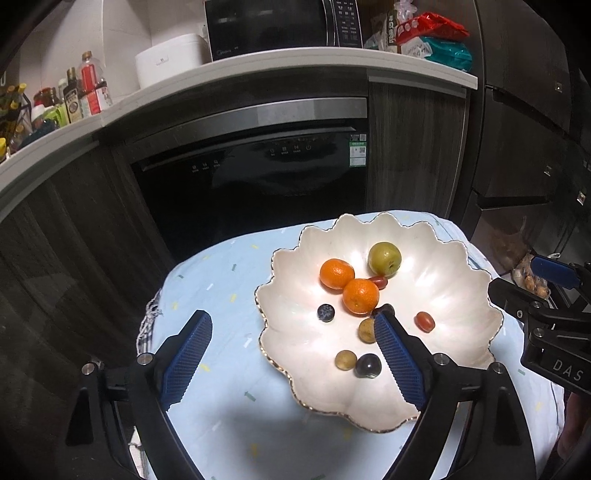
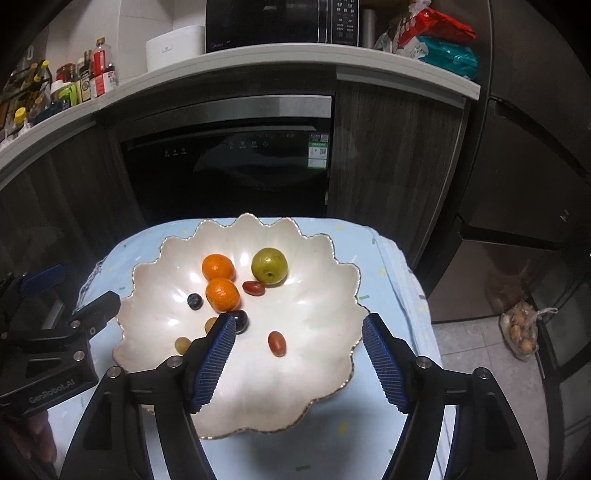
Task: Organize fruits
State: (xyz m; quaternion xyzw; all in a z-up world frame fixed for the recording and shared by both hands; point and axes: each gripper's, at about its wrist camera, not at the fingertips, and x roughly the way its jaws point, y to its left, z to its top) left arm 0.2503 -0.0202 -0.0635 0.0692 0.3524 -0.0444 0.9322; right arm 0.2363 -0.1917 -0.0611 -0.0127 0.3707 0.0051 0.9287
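Observation:
A white scalloped bowl (image 1: 461, 332) (image 2: 314, 280) with a gold rim stands on a pale blue cloth. It holds two oranges (image 1: 337, 273) (image 2: 222, 294), a green fruit (image 1: 384, 258) (image 2: 269, 266), two red tomatoes (image 1: 424, 321) (image 2: 277, 343), a blueberry (image 1: 325, 312) (image 2: 194, 301), dark grapes (image 1: 368, 365) (image 2: 242, 320) and yellowish grapes (image 1: 345, 359) (image 2: 182, 344). My left gripper (image 1: 293, 317) hovers open over the bowl's left rim, holding nothing. My right gripper (image 2: 299, 321) hovers open above the bowl's near right part, also with nothing in it.
The cloth covers a small table (image 2: 399, 280) whose edges drop off on all sides. Behind it are a black built-in appliance (image 1: 258, 184) and a counter with a microwave (image 1: 273, 26), a white cooker, bottles (image 1: 88, 88) and snack bags. A bag of produce (image 2: 521, 332) lies on the floor at right.

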